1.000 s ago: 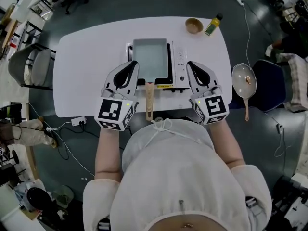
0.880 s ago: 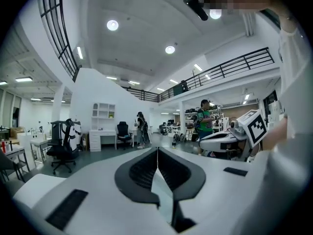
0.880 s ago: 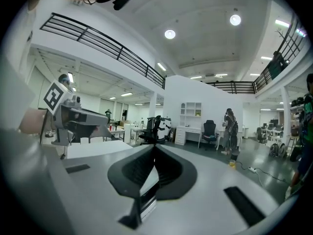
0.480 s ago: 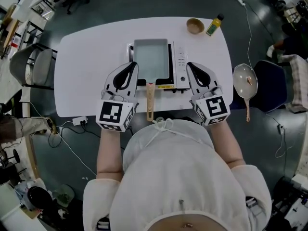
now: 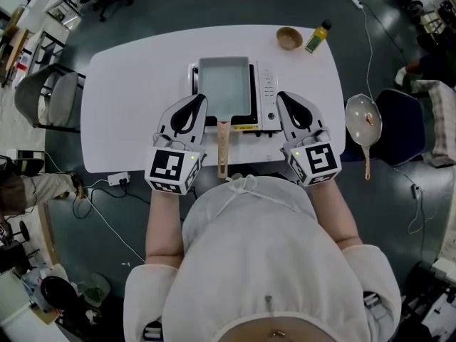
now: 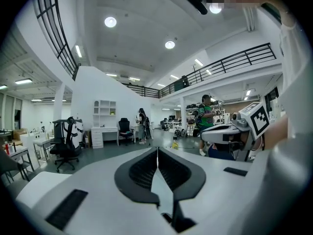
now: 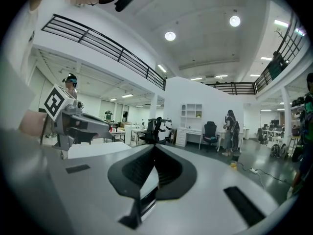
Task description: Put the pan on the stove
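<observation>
A rectangular grey pan [image 5: 224, 84] sits on the white portable stove [image 5: 265, 95] in the middle of the white table [image 5: 121, 91]. Its wooden handle [image 5: 221, 148] points toward me over the front edge. My left gripper [image 5: 199, 97] hovers just left of the handle, jaws shut with nothing between them. My right gripper [image 5: 280, 95] hovers at the stove's right front corner, also shut and empty. Both gripper views look level across the room: the left gripper [image 6: 157, 151] and the right gripper [image 7: 154, 148] each show their pads pressed together.
A wooden bowl [image 5: 287, 38] and a yellow-capped bottle [image 5: 316, 35] stand at the table's far right corner. A round lidded pan [image 5: 362, 120] rests on a blue chair to the right. A grey chair [image 5: 50, 98] stands left, a power strip [image 5: 116, 179] below the table edge.
</observation>
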Action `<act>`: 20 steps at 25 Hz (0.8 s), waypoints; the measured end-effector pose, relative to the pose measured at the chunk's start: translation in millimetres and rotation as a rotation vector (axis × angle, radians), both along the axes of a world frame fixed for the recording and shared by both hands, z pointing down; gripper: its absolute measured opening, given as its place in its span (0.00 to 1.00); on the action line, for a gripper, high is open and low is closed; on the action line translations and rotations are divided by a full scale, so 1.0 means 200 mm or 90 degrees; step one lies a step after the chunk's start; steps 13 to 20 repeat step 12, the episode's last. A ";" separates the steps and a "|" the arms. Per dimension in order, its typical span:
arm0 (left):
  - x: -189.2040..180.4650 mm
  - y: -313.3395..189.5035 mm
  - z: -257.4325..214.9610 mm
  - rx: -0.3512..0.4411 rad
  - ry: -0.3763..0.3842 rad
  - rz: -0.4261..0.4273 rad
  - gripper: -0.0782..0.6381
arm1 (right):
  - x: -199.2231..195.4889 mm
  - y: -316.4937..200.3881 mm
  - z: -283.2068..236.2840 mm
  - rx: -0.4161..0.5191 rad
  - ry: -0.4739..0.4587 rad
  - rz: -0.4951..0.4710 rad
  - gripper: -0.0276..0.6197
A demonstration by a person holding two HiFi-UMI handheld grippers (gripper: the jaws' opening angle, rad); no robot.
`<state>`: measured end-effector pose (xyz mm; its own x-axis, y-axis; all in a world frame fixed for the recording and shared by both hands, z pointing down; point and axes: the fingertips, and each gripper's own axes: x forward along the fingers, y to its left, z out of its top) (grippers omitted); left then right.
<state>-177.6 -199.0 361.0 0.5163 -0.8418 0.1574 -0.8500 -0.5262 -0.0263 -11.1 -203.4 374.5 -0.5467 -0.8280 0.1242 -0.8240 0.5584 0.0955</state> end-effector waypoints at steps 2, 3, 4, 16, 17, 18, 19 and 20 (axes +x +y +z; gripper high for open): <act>-0.01 0.00 0.01 -0.003 0.006 -0.006 0.14 | 0.00 0.00 0.00 0.001 0.000 0.001 0.05; -0.02 0.00 0.01 -0.003 0.005 -0.009 0.14 | 0.00 0.00 0.00 0.003 0.000 0.000 0.05; -0.02 0.00 0.02 -0.004 0.005 -0.011 0.14 | 0.00 0.00 0.00 0.005 -0.001 0.000 0.05; -0.01 0.00 0.02 -0.006 -0.001 -0.008 0.14 | -0.02 0.00 -0.01 0.009 -0.005 0.003 0.05; -0.01 0.00 0.02 -0.006 -0.001 -0.008 0.14 | -0.02 0.00 -0.01 0.009 -0.005 0.003 0.05; -0.01 0.00 0.02 -0.006 -0.001 -0.008 0.14 | -0.02 0.00 -0.01 0.009 -0.005 0.003 0.05; -0.01 0.00 0.02 -0.006 -0.001 -0.008 0.14 | -0.02 0.00 -0.01 0.009 -0.005 0.003 0.05; -0.01 0.00 0.02 -0.006 -0.001 -0.008 0.14 | -0.02 0.00 -0.01 0.009 -0.005 0.003 0.05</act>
